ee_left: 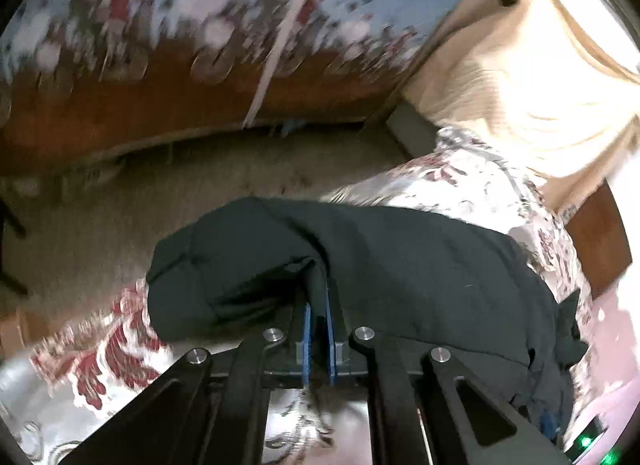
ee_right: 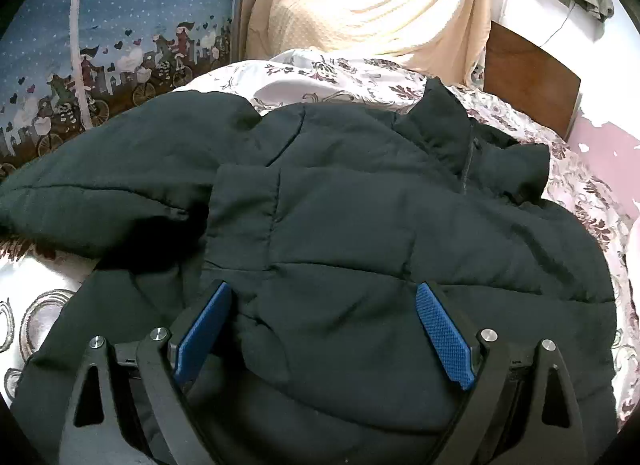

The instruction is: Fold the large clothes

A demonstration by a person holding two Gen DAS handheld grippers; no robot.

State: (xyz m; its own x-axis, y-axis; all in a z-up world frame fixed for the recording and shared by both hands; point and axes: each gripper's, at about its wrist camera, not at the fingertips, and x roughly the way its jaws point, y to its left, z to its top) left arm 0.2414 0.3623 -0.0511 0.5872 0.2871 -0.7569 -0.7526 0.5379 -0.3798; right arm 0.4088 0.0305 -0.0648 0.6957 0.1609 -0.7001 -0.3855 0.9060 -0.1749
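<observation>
A large black padded jacket (ee_right: 360, 217) lies spread on a bed with a white and maroon floral cover (ee_right: 360, 77). Its collar (ee_right: 452, 125) points to the far right and one sleeve (ee_right: 112, 185) stretches to the left. My right gripper (ee_right: 324, 297) is open, its blue pads (ee_right: 444, 333) wide apart just above the jacket's body. In the left wrist view my left gripper (ee_left: 319, 305) is shut on a fold of the jacket (ee_left: 360, 265) and holds it lifted above the floral cover (ee_left: 100, 349). That view is blurred.
A blue patterned curtain (ee_right: 140, 25) with a white cord hangs at the left. A cream curtain (ee_right: 380, 5) hangs behind the bed. A brown wooden headboard (ee_right: 528, 77) stands at the right against a pink wall. Beige carpet (ee_left: 120, 217) lies beside the bed.
</observation>
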